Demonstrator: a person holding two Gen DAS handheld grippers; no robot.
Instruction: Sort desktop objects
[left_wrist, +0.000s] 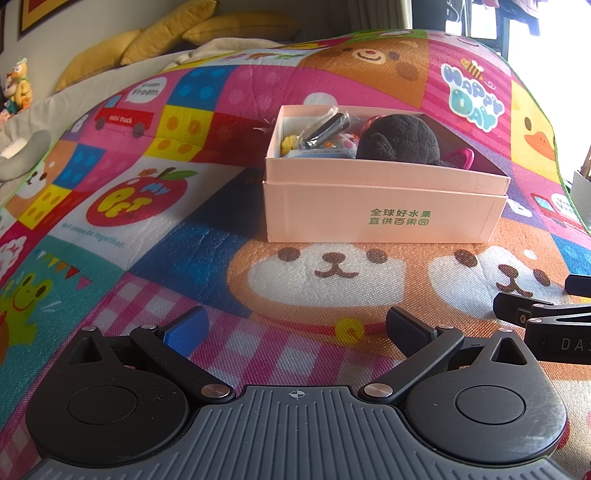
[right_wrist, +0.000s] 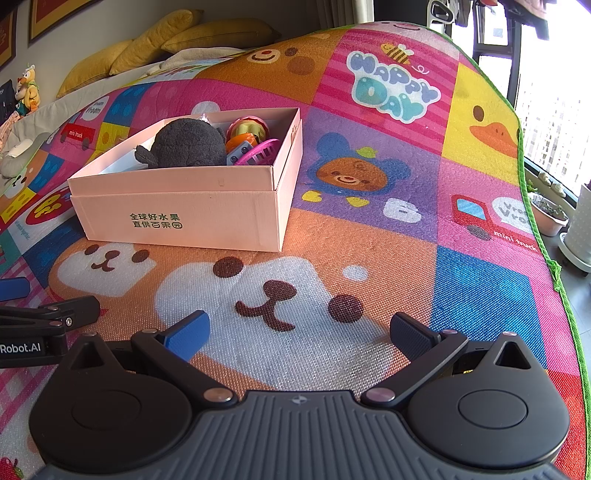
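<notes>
A pink cardboard box (left_wrist: 384, 206) sat on a bright cartoon play mat (left_wrist: 207, 229) and served as the one holder for everything: a dark plush toy (left_wrist: 400, 142) filled its near right part, a black item in clear wrap (left_wrist: 325, 129) leaned at the far left corner, and a small yellow toy (left_wrist: 288, 144) lay just beside that wrap, low against the left wall. From the right wrist view, the same box (right_wrist: 184, 210) showed a pink slotted plastic piece (right_wrist: 258, 153) beside the plush (right_wrist: 190, 146), with an orange toy (right_wrist: 242, 142) and a round pink-and-gold toy (right_wrist: 248, 127) behind it toward the far right corner. The left gripper (left_wrist: 295, 328) hovered low over the mat in front of the box, its two fingers spread wide with nothing between them. The right gripper (right_wrist: 299, 332) was likewise in front of the box and off to its right, fingers apart and empty, over a white bear face printed on the mat. Each gripper's fingertips edged into the other's view. Beyond the box, past the far edge of the mat, yellow cushions (left_wrist: 173, 33) lay piled.
</notes>
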